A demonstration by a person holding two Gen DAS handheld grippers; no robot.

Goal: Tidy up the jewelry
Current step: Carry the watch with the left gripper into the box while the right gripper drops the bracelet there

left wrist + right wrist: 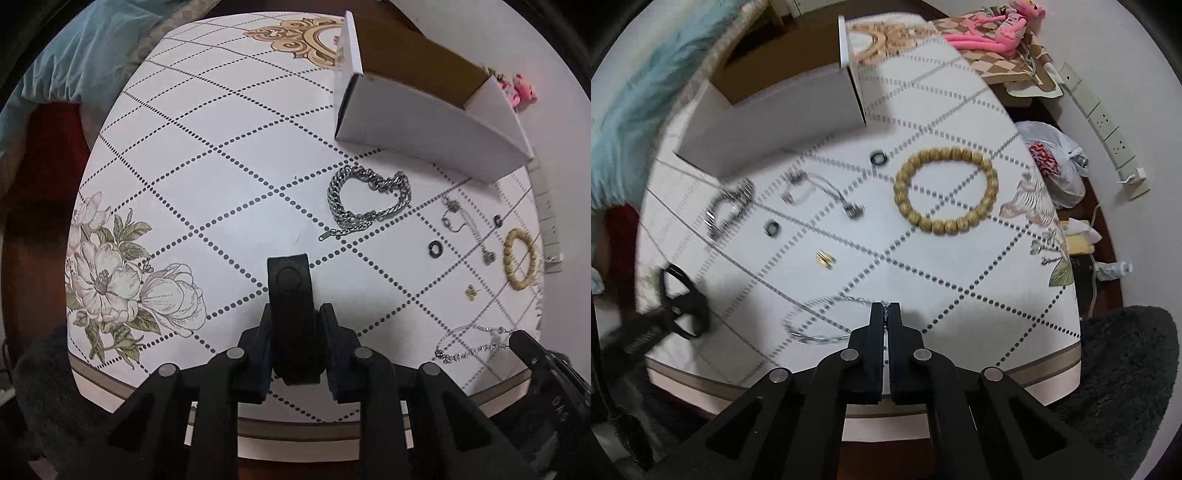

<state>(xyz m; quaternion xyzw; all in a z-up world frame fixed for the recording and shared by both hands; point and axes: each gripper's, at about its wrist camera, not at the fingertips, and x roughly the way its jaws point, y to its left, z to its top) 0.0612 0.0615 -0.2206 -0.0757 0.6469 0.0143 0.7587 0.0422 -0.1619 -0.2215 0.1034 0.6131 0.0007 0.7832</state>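
In the left wrist view my left gripper (295, 332) is shut on a black strap (291, 295) with a round stud, held above the patterned table (221, 147). My right gripper (884, 308) is shut on a thin silver chain bracelet (816, 338), whose loop trails onto the table. On the table lie a thick silver chain bracelet (334, 201), a wooden bead bracelet (947, 226), a pendant necklace (820, 188), two black rings (772, 228) (878, 158) and a small gold piece (825, 258). The right gripper (517, 339) shows at the lower right in the left wrist view.
A white box (424, 125) with a brown inside stands open behind the jewelry. A pink plush toy (1004, 26), a plastic bag (1056, 162) and wall sockets (1108, 122) lie beyond the table's right edge. Blue cloth (81, 55) is at the far left.
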